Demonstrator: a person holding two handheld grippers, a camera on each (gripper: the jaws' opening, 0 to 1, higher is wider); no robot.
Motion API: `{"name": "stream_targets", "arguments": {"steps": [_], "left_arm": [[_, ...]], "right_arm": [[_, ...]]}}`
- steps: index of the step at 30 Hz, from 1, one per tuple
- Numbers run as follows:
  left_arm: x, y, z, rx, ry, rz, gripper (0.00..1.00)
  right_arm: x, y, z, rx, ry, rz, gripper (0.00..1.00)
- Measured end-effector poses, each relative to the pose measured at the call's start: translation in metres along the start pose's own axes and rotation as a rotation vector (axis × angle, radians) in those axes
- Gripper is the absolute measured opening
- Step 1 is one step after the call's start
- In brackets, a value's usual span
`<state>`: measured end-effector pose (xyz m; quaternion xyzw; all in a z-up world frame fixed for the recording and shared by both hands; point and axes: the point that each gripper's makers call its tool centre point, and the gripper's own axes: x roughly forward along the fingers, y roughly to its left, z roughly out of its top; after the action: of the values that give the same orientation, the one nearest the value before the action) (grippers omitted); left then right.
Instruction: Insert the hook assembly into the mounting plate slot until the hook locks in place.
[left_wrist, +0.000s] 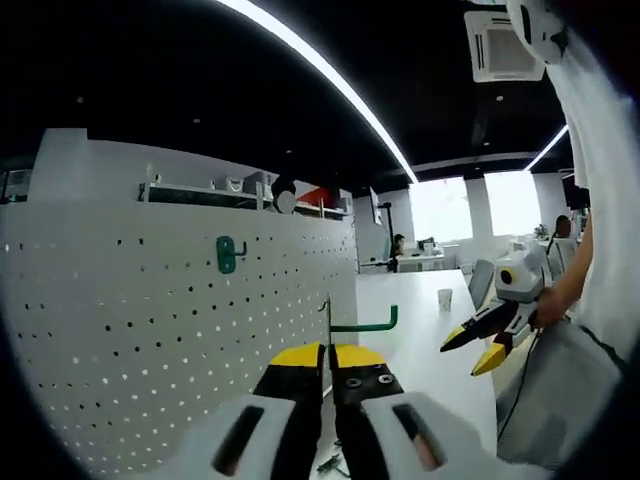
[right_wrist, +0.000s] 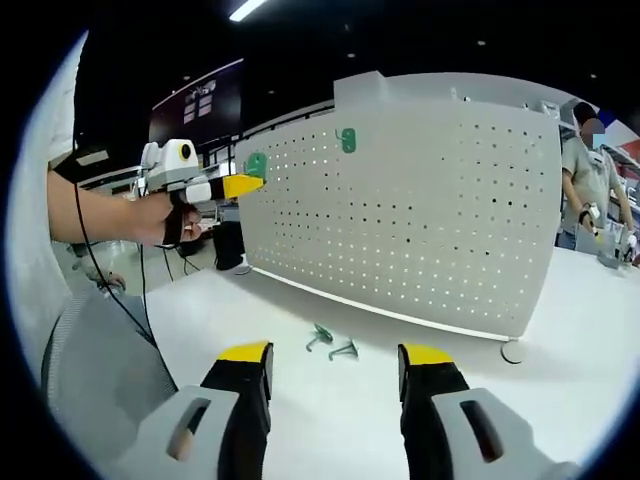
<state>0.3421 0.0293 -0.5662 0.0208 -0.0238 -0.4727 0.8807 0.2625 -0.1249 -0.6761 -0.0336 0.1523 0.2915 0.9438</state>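
My left gripper (left_wrist: 327, 356) is shut on a green hook (left_wrist: 364, 324); its thin stem rises between the yellow tips and its arm points right. It hangs just in front of the white pegboard (left_wrist: 150, 340). Another green hook (left_wrist: 227, 254) sits mounted higher on the board. My right gripper (left_wrist: 472, 352), held by a hand, hovers open off to the right. In the right gripper view my right gripper (right_wrist: 337, 362) stands open over the table, with nothing between the jaws. The left gripper (right_wrist: 238, 186) holds the green hook (right_wrist: 256, 165) at the pegboard's (right_wrist: 420, 210) left edge; the mounted hook (right_wrist: 346, 140) is near its top.
Two loose green hooks (right_wrist: 331, 343) lie on the white table (right_wrist: 560, 320) in front of the board. A paper cup (left_wrist: 445, 298) stands farther along the table. A person (right_wrist: 588, 180) stands beyond the board's right end. Shelving runs behind the board.
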Motion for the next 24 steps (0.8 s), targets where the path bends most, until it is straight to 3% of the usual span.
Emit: {"name": "stream_targets", "arguments": {"steps": [11,13,16,24], "left_arm": [[-0.001,0.003,0.000,-0.012,-0.009,0.019,0.02],[0.000,0.001,0.000,-0.010,-0.008,0.015,0.02],[0.000,0.000,-0.001,-0.009,-0.006,0.013,0.02],[-0.001,-0.002,-0.003,-0.022,-0.005,0.014,0.02]], "right_arm": [[0.001,0.003,0.004,0.000,-0.015,0.016,0.49],[-0.001,0.002,0.006,0.015,-0.032,0.019,0.49],[-0.003,0.008,0.021,0.082,-0.115,0.061,0.50],[-0.007,0.009,0.030,0.124,-0.165,0.084,0.50]]}}
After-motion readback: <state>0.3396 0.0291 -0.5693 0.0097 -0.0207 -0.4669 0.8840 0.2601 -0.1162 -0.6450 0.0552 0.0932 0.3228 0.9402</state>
